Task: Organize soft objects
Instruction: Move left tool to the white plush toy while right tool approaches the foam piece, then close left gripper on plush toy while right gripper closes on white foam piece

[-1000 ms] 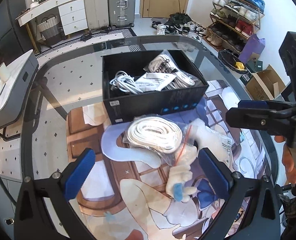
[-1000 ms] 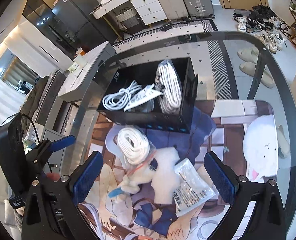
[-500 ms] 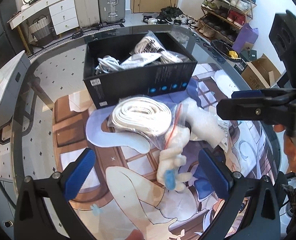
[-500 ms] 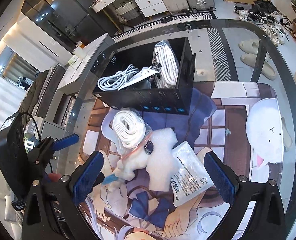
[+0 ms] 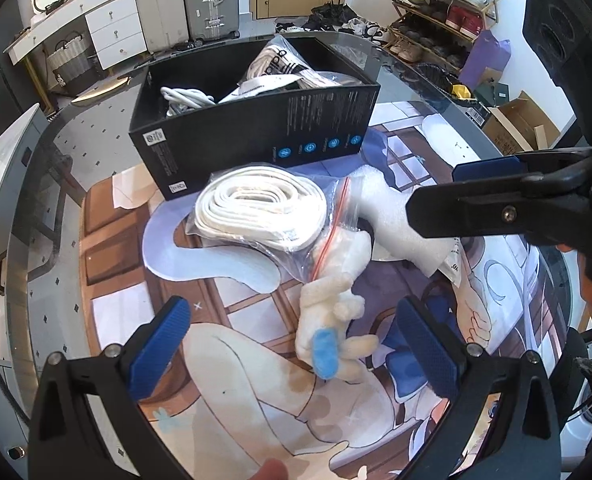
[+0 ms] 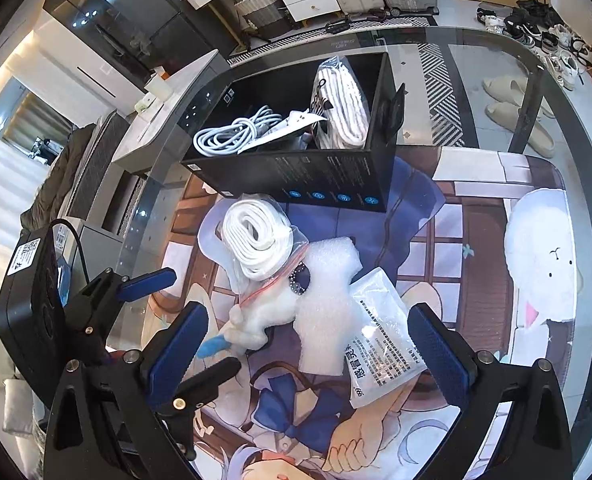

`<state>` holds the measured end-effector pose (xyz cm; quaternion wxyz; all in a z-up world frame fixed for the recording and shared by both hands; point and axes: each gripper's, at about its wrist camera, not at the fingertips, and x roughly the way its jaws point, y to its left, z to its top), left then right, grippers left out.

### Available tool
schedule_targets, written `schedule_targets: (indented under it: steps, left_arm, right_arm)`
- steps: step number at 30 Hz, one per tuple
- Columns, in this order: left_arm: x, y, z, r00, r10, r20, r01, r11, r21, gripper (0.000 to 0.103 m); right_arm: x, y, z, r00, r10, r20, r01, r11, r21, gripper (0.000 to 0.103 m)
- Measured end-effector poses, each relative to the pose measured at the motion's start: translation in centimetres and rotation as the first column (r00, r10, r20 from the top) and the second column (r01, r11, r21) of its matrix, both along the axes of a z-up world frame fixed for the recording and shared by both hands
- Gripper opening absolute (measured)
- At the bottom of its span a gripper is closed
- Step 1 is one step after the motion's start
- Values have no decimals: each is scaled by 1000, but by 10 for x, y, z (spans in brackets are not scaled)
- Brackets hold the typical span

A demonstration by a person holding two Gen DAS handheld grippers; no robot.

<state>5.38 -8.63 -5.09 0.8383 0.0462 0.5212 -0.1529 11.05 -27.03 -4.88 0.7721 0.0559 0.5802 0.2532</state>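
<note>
Handling: we judge the small cream plush toy with a blue tip (image 5: pixel 331 320) light, soft and compressible; best taken across its body.
Look: fuzzy, lumpy limbs, partly under the clear zip bag of coiled white strap (image 5: pixel 264 208).
Location: on the printed mat (image 5: pixel 232 360), near the black cardboard box (image 5: pixel 256 140).
Left tongs (image 5: pixel 296 356): apart, straddling the toy.
Right tongs (image 6: pixel 303 352): apart, empty.

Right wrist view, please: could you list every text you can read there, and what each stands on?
"感冒灵": large characters on the white sachet; its finer print is too small to read.
Black box: white print and blue icons, too small to read.
Bag in the box: black letters, creased, unreadable.
</note>
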Motion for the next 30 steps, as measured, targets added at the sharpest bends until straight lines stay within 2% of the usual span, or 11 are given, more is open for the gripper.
schedule_targets:
  steps: [10, 16, 18, 21, 27, 30]
  left_arm:
    - [2, -10, -13, 1000, -7, 0, 7, 1000, 29, 103]
    - [9, -11, -22, 999, 10, -34, -8, 999, 30, 101]
    - [11, -12, -24, 999, 17, -38, -15, 999, 36, 101]
    - [13, -11, -28, 998, 22, -54, -21, 999, 26, 92]
    - [15, -11, -32, 998, 33, -60, -32, 999, 29, 91]
    - [18, -11, -32, 997, 43, -59, -41, 999, 28, 89]
  right_arm:
    - [3, 7, -12, 1000, 8, -21, -9, 999, -40, 91]
    - [5, 15, -22, 999, 19, -33, -21, 997, -77, 84]
    - [6, 18, -24, 999, 26, -40, -30, 996, -88, 80]
    - [6, 23, -26, 999, 32, -37, -36, 993, -112, 72]
    - [7, 27, -33, 998, 36, -42, -42, 990, -136, 65]
    - [7, 26, -36, 999, 31, -42, -37, 988, -148, 58]
